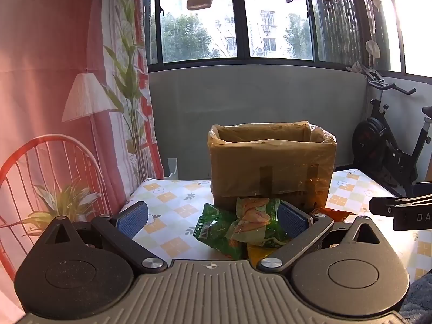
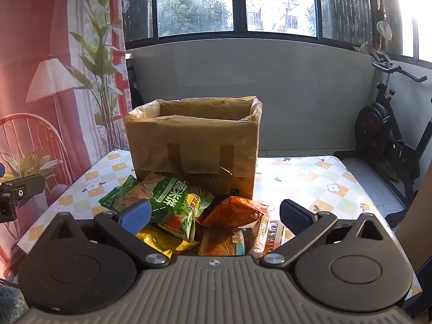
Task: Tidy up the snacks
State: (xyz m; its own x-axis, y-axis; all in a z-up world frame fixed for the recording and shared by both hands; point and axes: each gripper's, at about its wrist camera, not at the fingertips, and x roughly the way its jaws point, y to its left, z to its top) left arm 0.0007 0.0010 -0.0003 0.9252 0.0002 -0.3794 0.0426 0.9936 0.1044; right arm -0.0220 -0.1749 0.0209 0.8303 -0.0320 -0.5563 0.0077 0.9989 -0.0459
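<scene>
Snack packets (image 2: pixel 189 216) green, orange, yellow, heaped before cardboard box (image 2: pixel 194 145), both tongs wide, empty

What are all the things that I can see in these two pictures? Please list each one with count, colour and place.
cardboard box: one, brown, open top with clear plastic liner, middle of table
green snack bags: at least two, in front of box
orange snack bag: one, right of the green ones
yellow snack bag: one, under the green bag
table: one, checked floral cloth
exercise bike: one, black, right, on floor
curtain: one, red with printed lamp and plants, left
left gripper: black, blue pads, open
right gripper: same, open, over the pile
</scene>
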